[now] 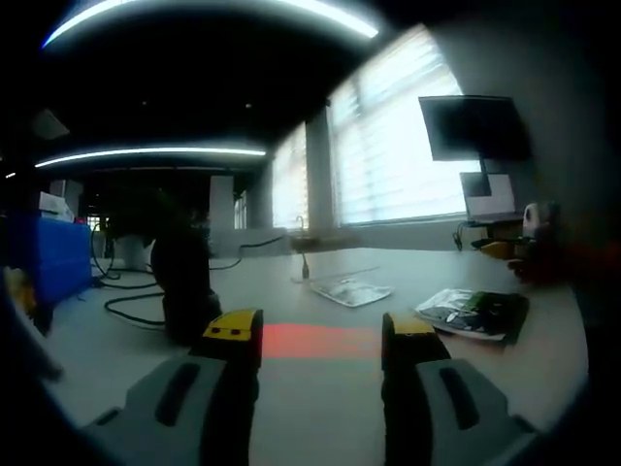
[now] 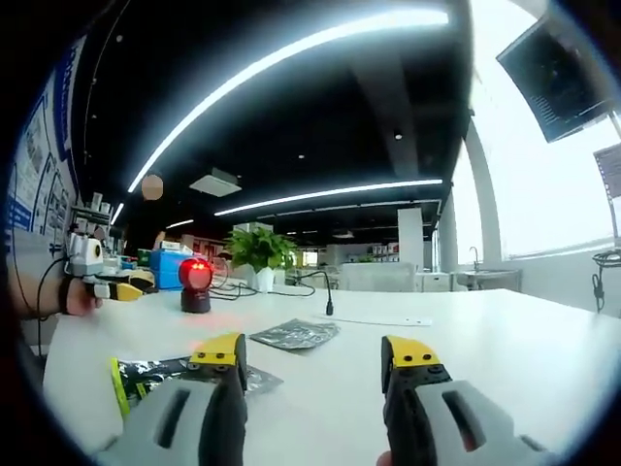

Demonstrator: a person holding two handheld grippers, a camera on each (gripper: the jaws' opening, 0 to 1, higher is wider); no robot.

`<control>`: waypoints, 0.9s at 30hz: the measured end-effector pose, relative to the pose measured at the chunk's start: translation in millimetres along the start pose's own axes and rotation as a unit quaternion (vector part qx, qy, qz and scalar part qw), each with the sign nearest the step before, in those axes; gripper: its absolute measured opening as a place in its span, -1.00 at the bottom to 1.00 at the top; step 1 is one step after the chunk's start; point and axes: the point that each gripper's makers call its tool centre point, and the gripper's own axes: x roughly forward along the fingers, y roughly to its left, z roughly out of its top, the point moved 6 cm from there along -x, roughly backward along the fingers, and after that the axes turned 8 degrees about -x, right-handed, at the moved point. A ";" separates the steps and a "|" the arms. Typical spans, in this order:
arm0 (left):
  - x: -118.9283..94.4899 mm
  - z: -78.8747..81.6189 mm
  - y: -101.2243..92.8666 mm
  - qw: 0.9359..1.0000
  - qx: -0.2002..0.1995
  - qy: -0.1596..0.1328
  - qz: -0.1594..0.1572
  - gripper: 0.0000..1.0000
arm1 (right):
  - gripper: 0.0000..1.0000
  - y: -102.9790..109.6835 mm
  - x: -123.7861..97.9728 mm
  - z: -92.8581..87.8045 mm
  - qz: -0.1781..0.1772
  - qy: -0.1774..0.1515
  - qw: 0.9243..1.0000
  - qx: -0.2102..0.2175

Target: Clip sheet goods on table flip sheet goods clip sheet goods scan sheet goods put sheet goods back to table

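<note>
Both jaws of the right hand-held gripper (image 2: 315, 364) stand wide and hold nothing, and the left hand-held gripper (image 1: 320, 340) is the same. The nearest sheet goods (image 2: 155, 374) lie flat on the bench (image 2: 505, 340), just left of the right jaws, so I judge the clip should take one edge low. I count two packets; the second packet (image 2: 294, 334) lies further ahead, and one scanner (image 2: 196, 284) glows red beyond.

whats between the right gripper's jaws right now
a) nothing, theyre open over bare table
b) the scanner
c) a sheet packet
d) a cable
a: in the right gripper view the right hand-held gripper has its jaws spread with bare white table showing between them; the nearest sheet packet lies off to the side and the scanner stands farther back.
</note>
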 end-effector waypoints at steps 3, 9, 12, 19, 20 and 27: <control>0.0 -0.1 -0.4 1.000 0.002 0.001 0.000 -0.17 | -0.02 5.4 -3.9 0.6 -0.001 0.003 1.000 -0.003; 0.2 -0.4 -0.2 1.000 0.004 0.002 0.000 -0.17 | -0.07 11.3 -9.5 1.0 -0.005 0.009 1.000 -0.004; 0.4 -0.7 -0.1 1.000 0.006 0.003 0.001 -0.17 | -0.11 14.8 -11.1 2.1 -0.009 0.009 1.000 -0.009; 0.6 -1.5 -0.8 1.000 0.011 0.006 0.001 -0.17 | -0.11 36.0 -12.4 9.5 -0.007 0.004 0.999 -0.053; 0.6 -1.5 -0.8 1.000 0.012 0.006 0.001 -0.17 | -0.13 42.9 -11.2 13.7 -0.004 -0.004 0.997 -0.074; 0.9 -2.3 -1.3 1.000 0.016 0.010 0.002 -0.17 | -0.28 121.9 6.2 26.4 0.079 -0.036 0.988 -0.125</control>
